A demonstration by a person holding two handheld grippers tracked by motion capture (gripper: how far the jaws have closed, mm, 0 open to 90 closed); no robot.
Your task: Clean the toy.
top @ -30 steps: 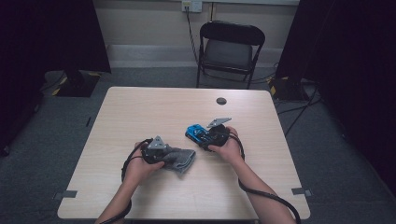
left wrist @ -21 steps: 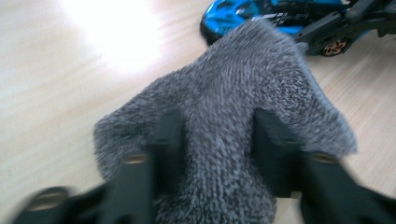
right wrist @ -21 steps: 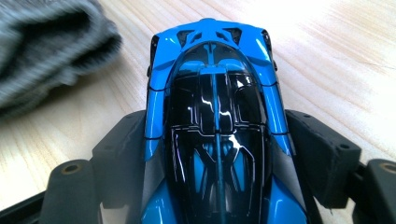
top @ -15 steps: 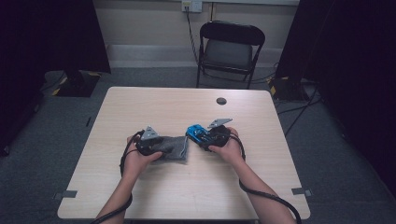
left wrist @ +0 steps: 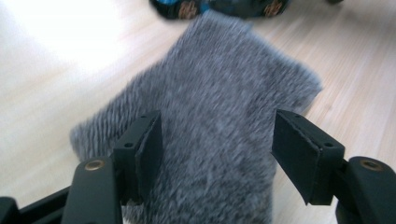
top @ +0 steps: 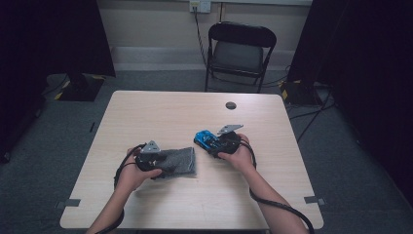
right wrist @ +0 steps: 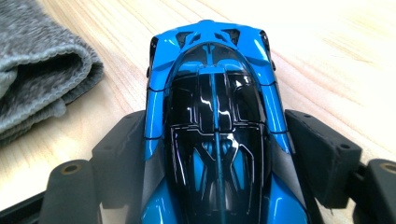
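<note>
I am clamping the right gripper (right wrist: 215,186) jaws on the blue toy car (right wrist: 212,116) on the desk (top: 160,112), while the left gripper (left wrist: 217,154) jaws, just opening, are standing apart over the grey cloth (left wrist: 219,116) lying beside it.

Left hand-held gripper (left wrist: 217,140) just opening.

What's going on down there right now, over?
Left gripper jaws just opened, apart over the grey cloth, not pinching it. Right gripper clamped on the blue toy car. Nothing between cloth and car.

Overhead plus two close gripper-mounted views
</note>
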